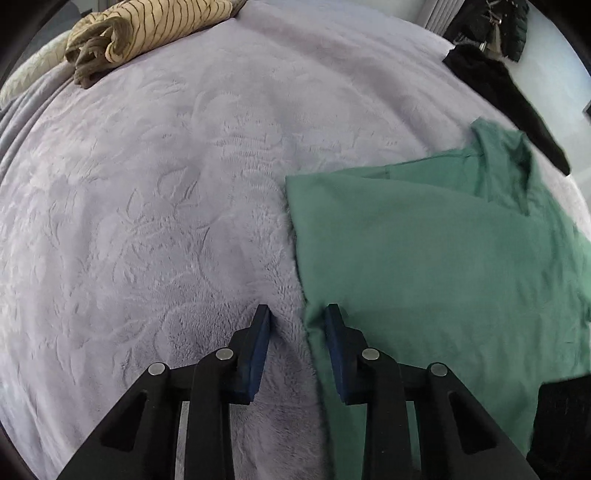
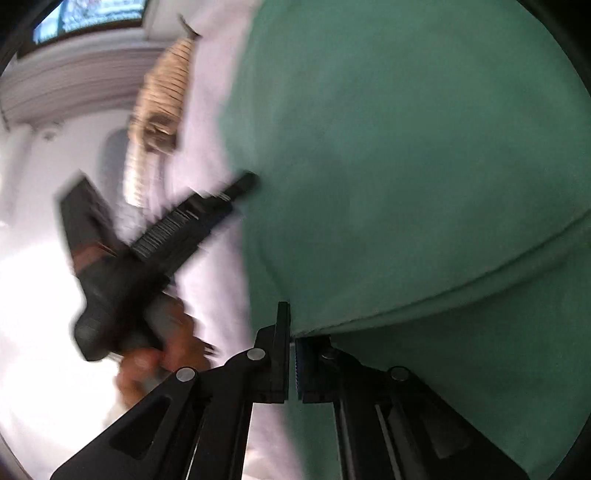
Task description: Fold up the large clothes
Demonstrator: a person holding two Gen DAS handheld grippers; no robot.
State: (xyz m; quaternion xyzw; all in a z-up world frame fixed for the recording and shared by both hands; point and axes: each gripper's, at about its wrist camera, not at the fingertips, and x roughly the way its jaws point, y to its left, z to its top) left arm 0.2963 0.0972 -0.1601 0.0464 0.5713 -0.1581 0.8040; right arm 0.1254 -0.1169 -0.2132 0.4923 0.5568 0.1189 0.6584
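A green T-shirt lies partly folded on the lilac plush blanket, at the right of the left wrist view. My left gripper is open, its jaws straddling the shirt's left edge, one on the blanket and one over the green cloth. In the right wrist view the shirt fills the frame, and my right gripper is shut on a folded edge of it, lifted. The left gripper shows there, blurred, at the shirt's edge with the hand holding it.
A tan striped garment lies rolled at the blanket's far left, also in the right wrist view. A black garment lies along the far right edge, with dark clothes hanging behind. A black object sits at lower right.
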